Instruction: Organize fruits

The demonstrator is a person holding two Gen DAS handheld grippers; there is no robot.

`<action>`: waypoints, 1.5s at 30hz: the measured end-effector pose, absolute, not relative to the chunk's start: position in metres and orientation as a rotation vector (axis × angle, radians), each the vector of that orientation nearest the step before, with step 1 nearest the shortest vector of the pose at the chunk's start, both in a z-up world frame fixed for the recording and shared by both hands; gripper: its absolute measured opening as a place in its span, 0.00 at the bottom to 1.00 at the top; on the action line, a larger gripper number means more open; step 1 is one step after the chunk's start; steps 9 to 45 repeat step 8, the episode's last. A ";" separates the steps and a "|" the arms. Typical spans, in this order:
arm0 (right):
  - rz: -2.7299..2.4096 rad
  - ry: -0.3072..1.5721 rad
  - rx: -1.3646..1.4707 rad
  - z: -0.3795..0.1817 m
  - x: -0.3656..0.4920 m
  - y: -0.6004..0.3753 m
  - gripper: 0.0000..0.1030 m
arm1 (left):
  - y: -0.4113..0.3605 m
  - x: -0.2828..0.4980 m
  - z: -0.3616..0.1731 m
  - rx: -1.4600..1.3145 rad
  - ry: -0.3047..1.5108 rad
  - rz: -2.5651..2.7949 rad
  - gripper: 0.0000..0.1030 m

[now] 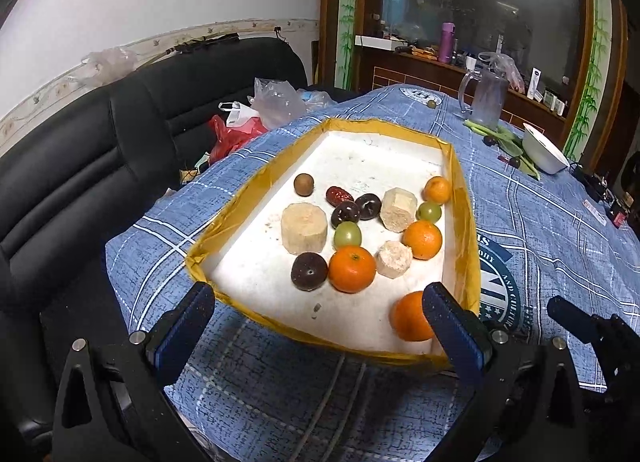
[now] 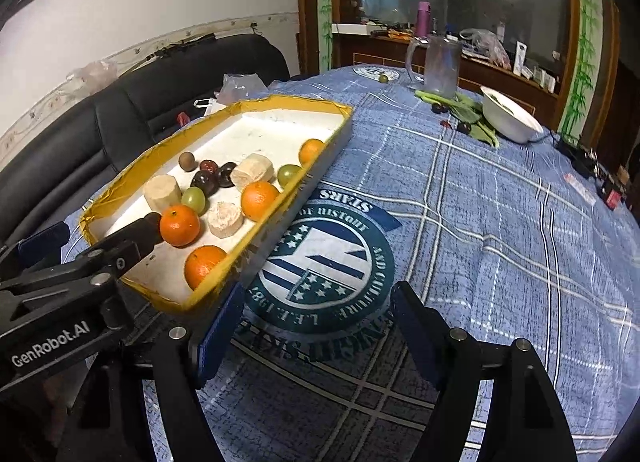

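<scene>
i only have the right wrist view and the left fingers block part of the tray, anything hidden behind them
Observer: Yes. A dark plum lies in the tray, beside an orange.
Operator: ok, are the left fingers holding anything
Observer: No. The left gripper is open, and nothing sits between its fingers.
</scene>
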State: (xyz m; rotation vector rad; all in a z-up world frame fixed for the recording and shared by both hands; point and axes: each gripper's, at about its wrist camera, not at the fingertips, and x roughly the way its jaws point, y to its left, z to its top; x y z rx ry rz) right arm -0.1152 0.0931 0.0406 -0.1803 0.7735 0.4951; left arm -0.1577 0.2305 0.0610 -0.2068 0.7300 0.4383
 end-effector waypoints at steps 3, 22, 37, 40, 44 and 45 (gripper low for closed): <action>0.498 0.761 -0.203 0.043 -0.117 0.099 0.78 | 0.234 -0.158 0.062 -0.221 0.738 0.433 1.00; 0.495 0.763 -0.186 0.046 -0.116 0.094 0.78 | 0.229 -0.159 0.067 -0.210 0.742 0.405 1.00; 0.495 0.763 -0.186 0.046 -0.116 0.094 0.78 | 0.229 -0.159 0.067 -0.210 0.742 0.405 1.00; 0.495 0.763 -0.186 0.046 -0.116 0.094 0.78 | 0.229 -0.159 0.067 -0.210 0.742 0.405 1.00; 0.495 0.763 -0.186 0.046 -0.116 0.094 0.78 | 0.229 -0.159 0.067 -0.210 0.742 0.405 1.00; 0.495 0.763 -0.186 0.046 -0.116 0.094 0.78 | 0.229 -0.159 0.067 -0.210 0.742 0.405 1.00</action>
